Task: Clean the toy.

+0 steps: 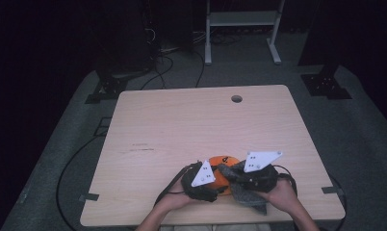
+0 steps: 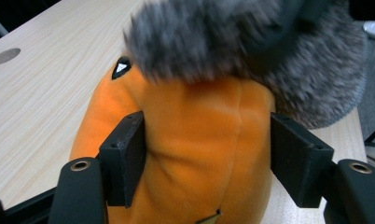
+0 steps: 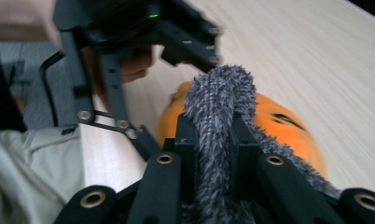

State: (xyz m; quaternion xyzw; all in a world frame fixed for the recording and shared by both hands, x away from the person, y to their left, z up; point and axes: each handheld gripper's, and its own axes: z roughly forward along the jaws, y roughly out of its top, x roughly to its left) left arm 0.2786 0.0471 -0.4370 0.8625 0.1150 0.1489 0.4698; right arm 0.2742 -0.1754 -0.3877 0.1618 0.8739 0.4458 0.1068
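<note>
An orange plush toy (image 1: 222, 163) with black markings lies near the table's front edge. A grey furry cloth (image 1: 247, 195) drapes over its right side. My left gripper (image 1: 212, 182) holds the toy from the left. In the left gripper view the orange plush toy (image 2: 199, 140) sits between both pads (image 2: 127, 156), which press its sides, with the grey furry cloth (image 2: 251, 42) over its top. My right gripper (image 1: 232, 174) is shut on a fold of the cloth. In the right gripper view the right gripper (image 3: 213, 135) pinches the grey fur (image 3: 218, 107) upright above the toy (image 3: 279, 126).
The light wooden table (image 1: 182, 125) has a round cable hole (image 1: 237, 98) near its far edge and small dark marks (image 1: 141, 148) at mid-left. Black cables (image 1: 76, 163) trail over the grey floor. A white frame (image 1: 242, 21) stands beyond the table.
</note>
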